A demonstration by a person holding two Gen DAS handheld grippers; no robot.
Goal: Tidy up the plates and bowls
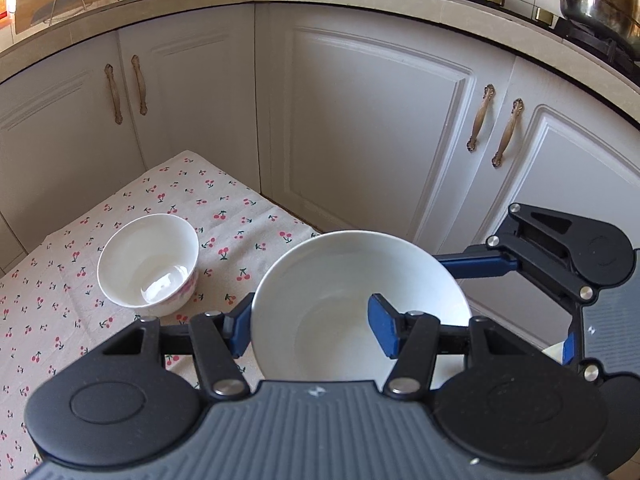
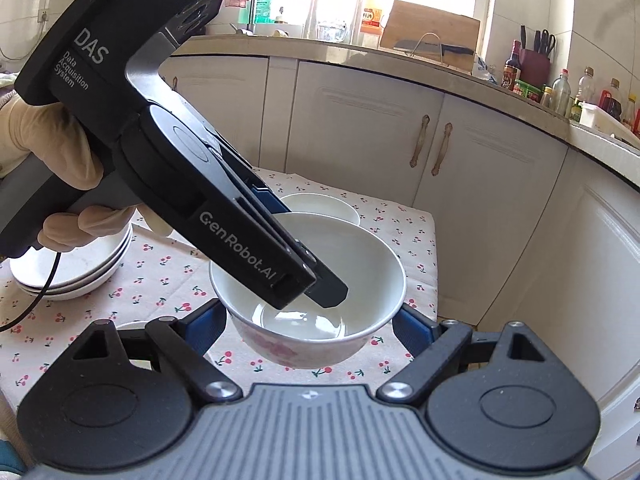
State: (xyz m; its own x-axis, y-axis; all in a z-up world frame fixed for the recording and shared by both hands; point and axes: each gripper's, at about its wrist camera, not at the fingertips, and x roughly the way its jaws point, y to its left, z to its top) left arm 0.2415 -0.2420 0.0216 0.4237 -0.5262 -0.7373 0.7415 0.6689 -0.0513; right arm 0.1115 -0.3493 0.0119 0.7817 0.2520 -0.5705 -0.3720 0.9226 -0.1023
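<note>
My left gripper (image 1: 310,330) is shut on the rim of a white bowl (image 1: 340,280), one finger outside and one inside, and holds it above the cherry-print tablecloth (image 1: 60,280). The same bowl (image 2: 360,280), with a pink pattern on its side, shows in the right wrist view with the left gripper (image 2: 316,284) reaching into it. My right gripper (image 2: 310,322) is open, its blue fingers (image 2: 208,322) on either side of that bowl, apart from it. A second white bowl (image 1: 150,264) sits on the cloth further left and shows behind the held bowl (image 2: 336,206).
A stack of white plates (image 2: 72,268) sits at the table's left. White cabinet doors (image 1: 360,120) stand close behind the table. The counter above holds bottles (image 2: 560,92), a knife rack (image 2: 432,50) and a steel pot (image 1: 600,4).
</note>
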